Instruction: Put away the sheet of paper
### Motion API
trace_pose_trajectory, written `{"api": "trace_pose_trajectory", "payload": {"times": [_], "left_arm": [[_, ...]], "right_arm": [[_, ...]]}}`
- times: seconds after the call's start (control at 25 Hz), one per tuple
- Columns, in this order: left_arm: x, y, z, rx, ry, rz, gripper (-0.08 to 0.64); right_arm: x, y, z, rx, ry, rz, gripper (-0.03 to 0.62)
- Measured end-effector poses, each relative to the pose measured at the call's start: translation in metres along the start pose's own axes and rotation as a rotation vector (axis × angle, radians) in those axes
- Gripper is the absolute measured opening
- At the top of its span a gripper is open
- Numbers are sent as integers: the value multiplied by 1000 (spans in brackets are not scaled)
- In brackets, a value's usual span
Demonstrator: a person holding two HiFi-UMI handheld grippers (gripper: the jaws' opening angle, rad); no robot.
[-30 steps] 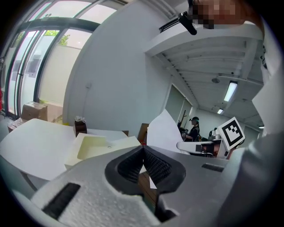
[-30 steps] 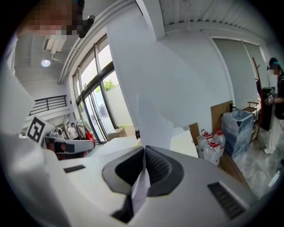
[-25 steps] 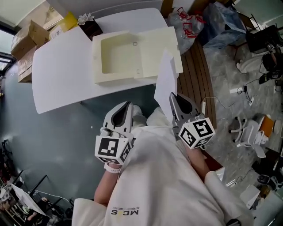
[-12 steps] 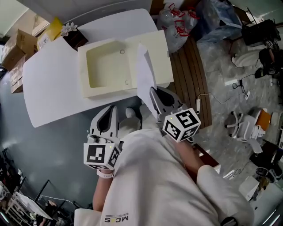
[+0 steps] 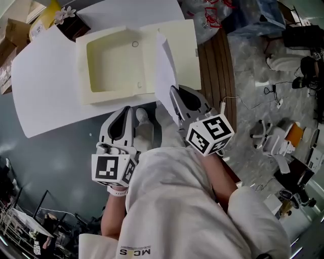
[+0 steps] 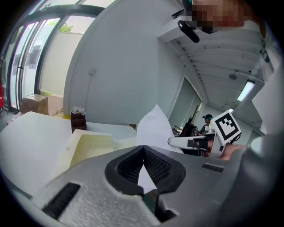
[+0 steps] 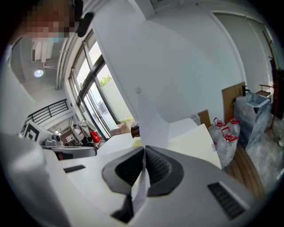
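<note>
My right gripper is shut on the lower edge of a white sheet of paper. The sheet stands upright over the open cream box file, near the fold between its tray and its flat lid. In the right gripper view the sheet rises straight from the closed jaws. My left gripper hangs shut and empty just short of the white table, left of the paper. The left gripper view shows its closed jaws, with the paper and the box file beyond them.
A dark box with a flower and cardboard boxes sit at the table's far left. To the right of the table are a strip of wooden floor, plastic bags, water bottles and an office chair.
My right gripper has carried the sheet leftwards, from the lid's right edge to over the middle of the box file. The left gripper stays shut beside it.
</note>
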State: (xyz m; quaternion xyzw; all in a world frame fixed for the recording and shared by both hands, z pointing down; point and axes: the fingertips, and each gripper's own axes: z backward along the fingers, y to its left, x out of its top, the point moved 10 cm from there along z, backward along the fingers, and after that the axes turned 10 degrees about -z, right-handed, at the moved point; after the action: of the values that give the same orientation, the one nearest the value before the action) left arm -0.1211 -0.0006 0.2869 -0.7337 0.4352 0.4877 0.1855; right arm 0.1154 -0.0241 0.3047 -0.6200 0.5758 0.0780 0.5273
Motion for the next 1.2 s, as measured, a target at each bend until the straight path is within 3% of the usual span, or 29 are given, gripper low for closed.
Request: {"api": "trace_pose_trajectory", "payload": {"times": [0.28, 0.8, 1.2], "left_arm": [[-16, 12, -26, 21, 24, 52, 26], [-45, 35, -69, 33, 92, 102, 26], [-57, 41, -84, 44, 146, 125, 26]], "right_arm": [[7, -22, -39, 12, 63, -25, 14], [-6, -76, -96, -120, 150, -37, 15], [-15, -86, -127, -94, 179, -68, 14]]}}
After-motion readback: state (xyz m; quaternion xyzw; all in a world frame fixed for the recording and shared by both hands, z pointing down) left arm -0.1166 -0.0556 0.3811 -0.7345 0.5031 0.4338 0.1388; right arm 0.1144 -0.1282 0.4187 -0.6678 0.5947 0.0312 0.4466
